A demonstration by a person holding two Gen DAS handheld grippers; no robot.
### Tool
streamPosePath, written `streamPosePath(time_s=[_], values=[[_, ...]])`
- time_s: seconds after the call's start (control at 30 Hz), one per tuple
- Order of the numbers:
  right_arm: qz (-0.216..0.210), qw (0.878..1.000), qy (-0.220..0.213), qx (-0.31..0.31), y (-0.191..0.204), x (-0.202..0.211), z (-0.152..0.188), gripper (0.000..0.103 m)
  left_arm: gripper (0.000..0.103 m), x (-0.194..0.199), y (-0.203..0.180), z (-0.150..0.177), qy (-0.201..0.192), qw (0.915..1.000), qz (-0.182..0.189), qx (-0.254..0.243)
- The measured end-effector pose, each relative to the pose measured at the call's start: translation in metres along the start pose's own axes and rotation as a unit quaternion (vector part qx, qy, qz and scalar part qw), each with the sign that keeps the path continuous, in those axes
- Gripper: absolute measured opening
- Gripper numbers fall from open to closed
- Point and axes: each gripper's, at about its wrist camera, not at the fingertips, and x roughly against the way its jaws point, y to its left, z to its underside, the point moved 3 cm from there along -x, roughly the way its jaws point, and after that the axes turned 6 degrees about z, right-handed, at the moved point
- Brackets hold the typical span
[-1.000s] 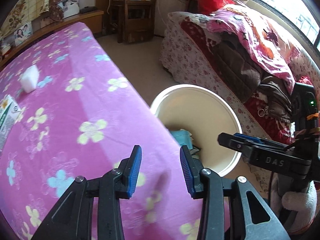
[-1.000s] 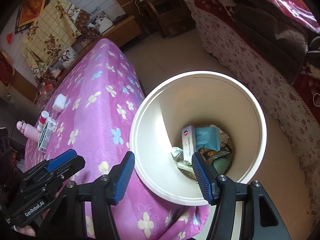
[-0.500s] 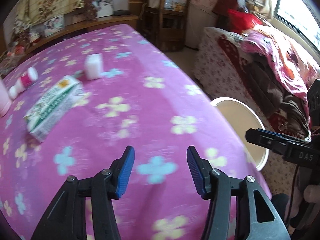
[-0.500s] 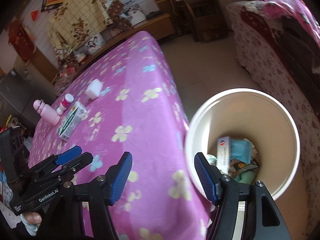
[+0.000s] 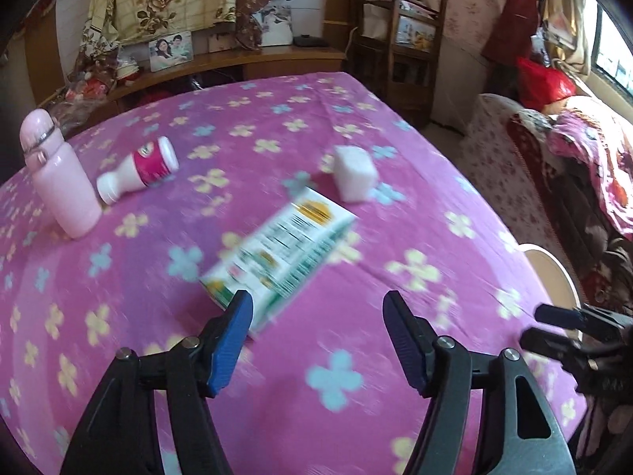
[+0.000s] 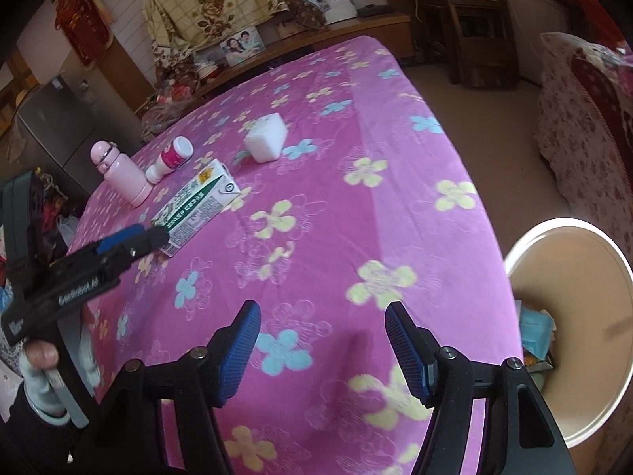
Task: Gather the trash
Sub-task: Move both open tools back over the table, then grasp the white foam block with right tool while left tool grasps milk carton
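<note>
A green and white carton (image 5: pixel 277 253) (image 6: pixel 196 206) lies flat on the pink flowered table (image 5: pixel 356 396) (image 6: pixel 316 237). My left gripper (image 5: pixel 318 340) hovers just in front of the carton, its jaws opening, nothing between them. It shows again in the right wrist view, the left gripper (image 6: pixel 138 239) tips close over the carton's near end. A white foam block (image 5: pixel 354 172) (image 6: pixel 266 138), a small pink and white bottle (image 5: pixel 138 168) (image 6: pixel 170 158) on its side and an upright pink flask (image 5: pixel 59 178) (image 6: pixel 120 172) lie beyond. My right gripper (image 6: pixel 322 340) is open over bare cloth. The white bin (image 6: pixel 573 316) holds trash.
The bin stands on the floor off the table's right edge; its rim (image 5: pixel 554 273) peeks in at the left wrist view. A floral sofa (image 5: pixel 554 182) with piled clothes lies further right. A wooden sideboard (image 5: pixel 237 63) and shelf stand behind the table. A gloved hand (image 6: pixel 39 376) holds the left gripper.
Both grippers swung left, away from the bin and over the table. The carton, block, bottle and flask came into close view. The left jaws spread wider.
</note>
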Motion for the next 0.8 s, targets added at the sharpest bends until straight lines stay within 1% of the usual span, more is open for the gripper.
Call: streamPosePath(time_s=[0.1, 0.2, 0.33, 0.4, 0.47, 0.57, 0.63, 0.8], values=[[-0.001, 1.0, 0.002, 0.008, 0.008, -0.005, -0.004, 0.069, 0.069, -0.009, 0.006, -0.009, 0.009, 0.9995, -0.005, -0.03], [-0.003, 1.0, 0.004, 0.01, 0.011, -0.01, -0.008, 0.069, 0.069, -0.023, 0.005, -0.015, 0.023, 0.9969, -0.02, -0.072], [-0.003, 1.0, 0.009, 0.014, 0.015, -0.017, -0.011, 0.069, 0.07, -0.041, 0.008, -0.019, 0.038, 0.995, -0.038, -0.085], [-0.002, 1.0, 0.012, 0.016, 0.016, -0.022, -0.013, 0.07, 0.07, -0.048, 0.012, -0.022, 0.039, 0.9946, -0.049, -0.083], [-0.001, 1.0, 0.014, 0.018, 0.018, -0.026, -0.014, 0.07, 0.07, -0.055, 0.015, -0.023, 0.052, 0.9954, -0.039, -0.07], [-0.002, 1.0, 0.018, 0.02, 0.021, -0.032, -0.018, 0.07, 0.071, -0.063, 0.017, -0.023, 0.061, 0.9947, -0.053, -0.064], [-0.002, 1.0, 0.018, 0.021, 0.023, -0.036, -0.022, 0.07, 0.071, -0.066, 0.019, -0.021, 0.068, 0.9935, -0.068, -0.061], [-0.004, 0.999, 0.013, 0.032, 0.034, -0.043, -0.035, 0.07, 0.07, -0.06, 0.035, -0.014, 0.062, 0.9937, -0.088, -0.031]])
